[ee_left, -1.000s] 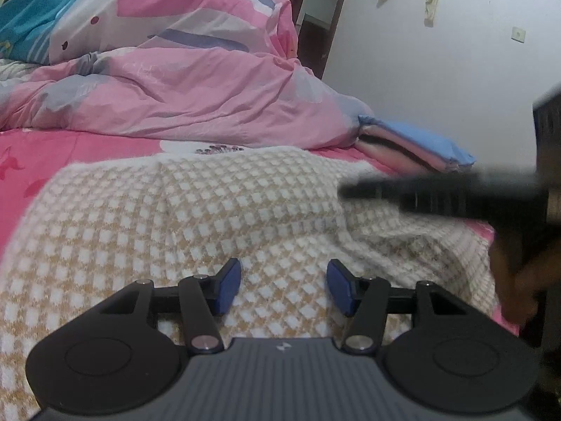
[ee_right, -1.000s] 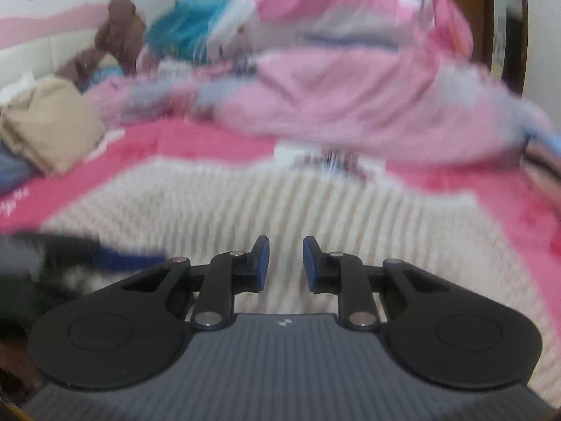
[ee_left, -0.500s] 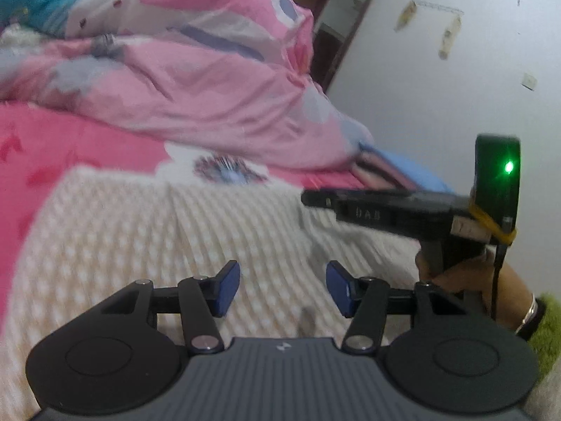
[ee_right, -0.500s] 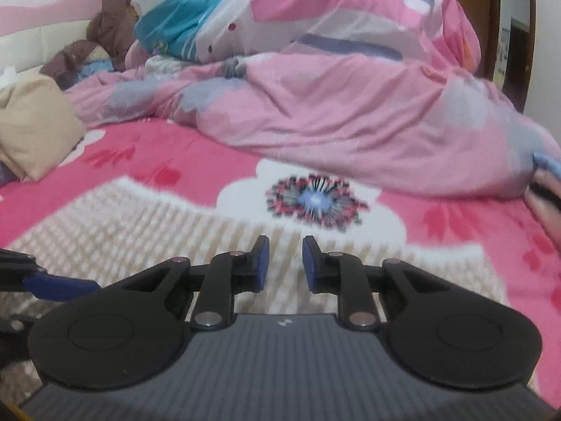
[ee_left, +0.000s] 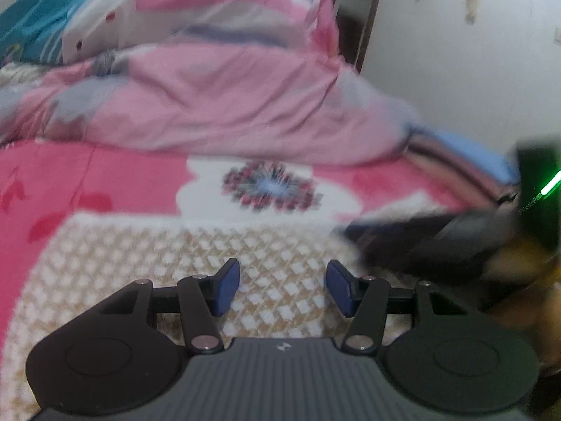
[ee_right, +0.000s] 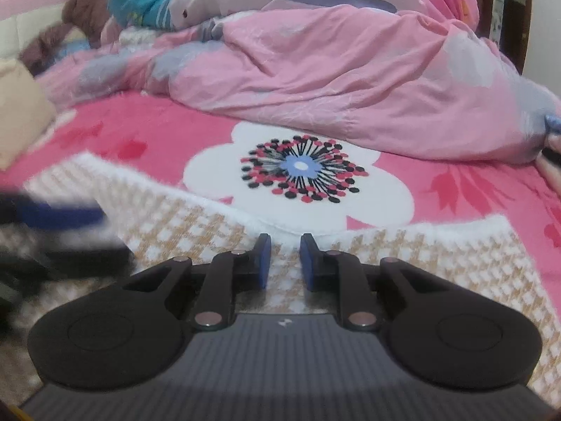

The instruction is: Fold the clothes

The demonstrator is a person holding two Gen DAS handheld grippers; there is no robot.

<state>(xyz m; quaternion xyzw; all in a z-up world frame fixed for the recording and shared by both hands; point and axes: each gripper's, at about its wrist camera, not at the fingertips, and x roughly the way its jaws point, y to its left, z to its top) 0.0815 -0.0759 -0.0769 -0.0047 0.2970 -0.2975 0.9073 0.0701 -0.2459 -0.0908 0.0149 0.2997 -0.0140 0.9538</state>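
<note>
Right wrist view, fuzzy checked knit garment (ee_right: 403, 245), crumpled pink duvet (ee_right: 333, 80)

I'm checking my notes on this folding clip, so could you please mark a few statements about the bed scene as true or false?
1. The tan-and-white checked knit garment lies on the pink flowered bedsheet. True.
2. The right gripper clamps a blue towel. False: its jaws are closing, with only the garment's edge seen between them.
3. The left gripper stands open, gripping nothing. True.
4. The crumpled pink duvet covers the garment. False: it lies beyond it.
</note>
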